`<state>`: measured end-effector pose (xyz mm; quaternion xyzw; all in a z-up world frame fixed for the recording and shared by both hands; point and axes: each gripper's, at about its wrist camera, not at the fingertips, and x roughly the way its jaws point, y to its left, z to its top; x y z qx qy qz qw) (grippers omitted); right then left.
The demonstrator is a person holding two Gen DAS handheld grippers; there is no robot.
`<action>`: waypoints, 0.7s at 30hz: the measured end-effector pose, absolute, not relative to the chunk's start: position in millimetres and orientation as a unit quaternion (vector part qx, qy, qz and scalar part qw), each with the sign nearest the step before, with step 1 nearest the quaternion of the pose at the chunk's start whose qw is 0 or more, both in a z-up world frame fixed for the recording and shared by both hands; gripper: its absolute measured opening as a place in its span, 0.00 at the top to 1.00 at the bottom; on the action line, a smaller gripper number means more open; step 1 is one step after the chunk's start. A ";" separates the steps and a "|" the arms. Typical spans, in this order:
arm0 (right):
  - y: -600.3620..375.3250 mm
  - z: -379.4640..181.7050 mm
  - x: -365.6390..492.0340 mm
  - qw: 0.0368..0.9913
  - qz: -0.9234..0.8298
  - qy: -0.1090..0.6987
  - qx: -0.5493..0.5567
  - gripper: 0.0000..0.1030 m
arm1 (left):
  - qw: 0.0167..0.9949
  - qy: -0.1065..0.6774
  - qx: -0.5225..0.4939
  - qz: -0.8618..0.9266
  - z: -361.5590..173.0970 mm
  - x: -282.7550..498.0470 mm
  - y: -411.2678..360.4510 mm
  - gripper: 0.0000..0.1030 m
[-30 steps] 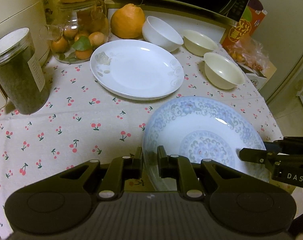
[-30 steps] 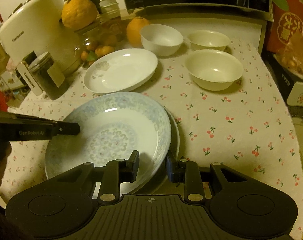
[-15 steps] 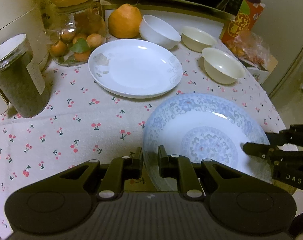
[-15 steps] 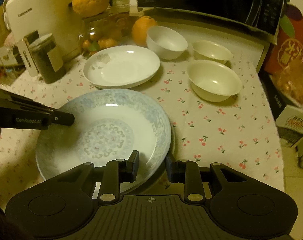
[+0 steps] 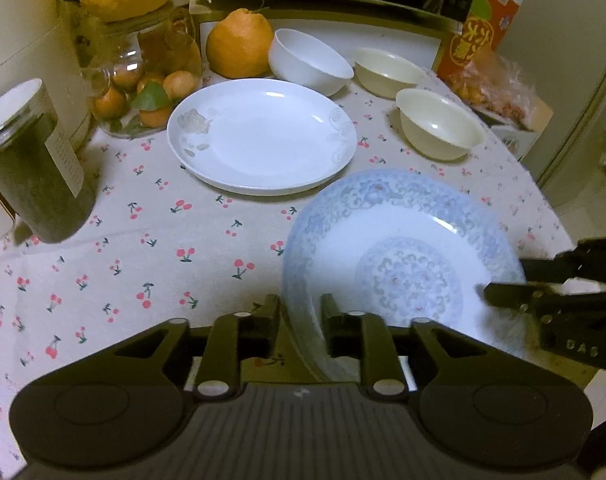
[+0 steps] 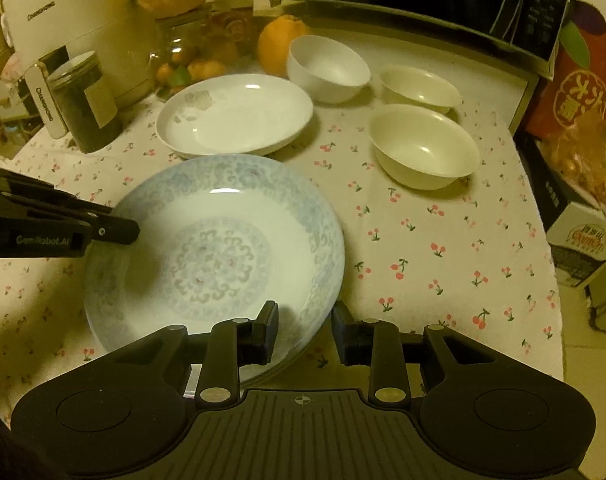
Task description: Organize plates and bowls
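The blue-patterned plate point(image 6: 215, 256) lies on the cherry-print desk point(image 6: 443, 248), just in front of the white plate point(image 6: 235, 114). Its rim is straddled on opposite sides by the left hand-held gripper point(image 5: 299, 320) and the right hand-held gripper point(image 6: 305, 330); the jaws of both have just been opening, and the rim now sits loosely between parted pads, apparently released. Little seems done: the two plates are not stacked, and the white bowl point(image 6: 327, 66) and two cream bowls point(image 6: 423, 148) stand apart, un-nested.
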<state>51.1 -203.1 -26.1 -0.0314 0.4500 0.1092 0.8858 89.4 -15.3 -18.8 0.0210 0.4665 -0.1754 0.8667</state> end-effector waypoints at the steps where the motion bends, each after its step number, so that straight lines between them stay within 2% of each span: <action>1: -205.5 -25.7 52.2 0.885 0.113 0.452 -0.017 0.63 | 0.868 0.464 0.016 -0.176 -17.2 88.8 -15.4 0.73; 2: -207.4 -24.7 52.8 0.884 0.116 0.453 -0.005 0.57 | 0.868 0.463 0.014 -0.177 -16.1 88.8 -15.6 0.71; 3: -208.5 -22.7 53.0 0.885 0.118 0.451 0.003 0.50 | 0.869 0.461 0.013 -0.178 -15.0 88.5 -15.8 0.64; 4: -209.2 -20.4 52.7 0.886 0.119 0.447 0.007 0.47 | 0.871 0.459 0.012 -0.178 -13.9 88.2 -15.9 0.55; 8: -208.9 -11.6 51.0 0.894 0.125 0.430 0.007 0.29 | 0.875 0.453 0.007 -0.171 -10.9 88.9 -16.1 0.36; 9: -209.2 -10.1 51.7 0.895 0.125 0.428 0.007 0.27 | 0.874 0.455 0.003 -0.169 -10.4 90.0 -15.7 0.31; 11: -210.7 -8.4 54.3 0.896 0.122 0.427 0.009 0.23 | 0.874 0.456 -0.009 -0.167 -8.6 92.3 -14.0 0.28; 13: -212.6 -6.8 58.0 0.897 0.119 0.426 0.016 0.21 | 0.875 0.455 -0.020 -0.163 -6.6 94.6 -11.8 0.20; 21: -220.6 6.7 75.5 0.901 0.110 0.415 0.059 0.11 | 0.884 0.447 -0.049 -0.128 2.9 104.9 -5.4 0.04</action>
